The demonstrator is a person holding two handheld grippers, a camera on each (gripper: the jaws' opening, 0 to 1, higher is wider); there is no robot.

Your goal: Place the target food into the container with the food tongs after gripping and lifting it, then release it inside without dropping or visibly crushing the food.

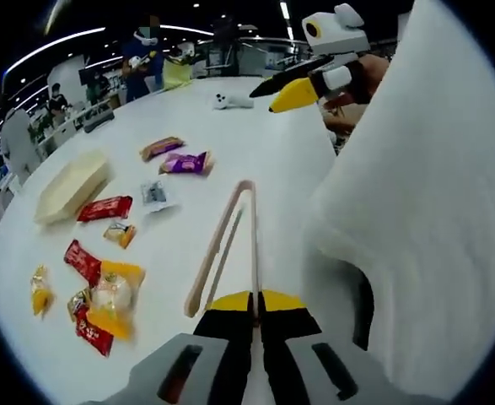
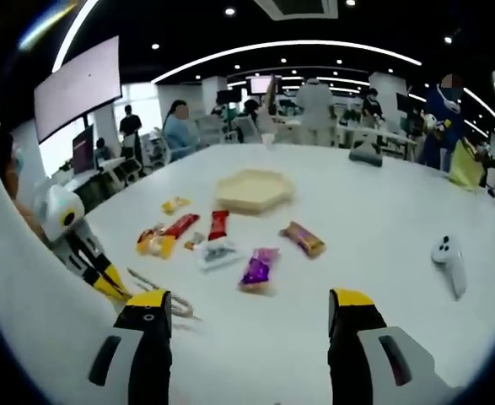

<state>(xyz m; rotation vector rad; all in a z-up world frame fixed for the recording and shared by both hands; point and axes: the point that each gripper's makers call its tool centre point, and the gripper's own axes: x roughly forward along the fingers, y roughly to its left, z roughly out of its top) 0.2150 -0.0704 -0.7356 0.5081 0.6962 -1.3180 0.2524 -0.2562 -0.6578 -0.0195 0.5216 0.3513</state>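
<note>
Gripping slender beige tongs [image 1: 226, 245]

A white controller [image 2: 449, 260] lies on the table [image 2: 382, 211]; people stand beyond.

Light: bright, from small round lamps and long strip lamps [image 2: 314, 46] on the dark ceiling.
Glare: the white worktop [image 2: 382, 228] shines pale.
Shadows: soft and faint under the snack packets.
Bending: straight lines curve near the round edges.
Blur: the white sleeve [image 1: 433, 211] up close and the far people look fuzzy.
</note>
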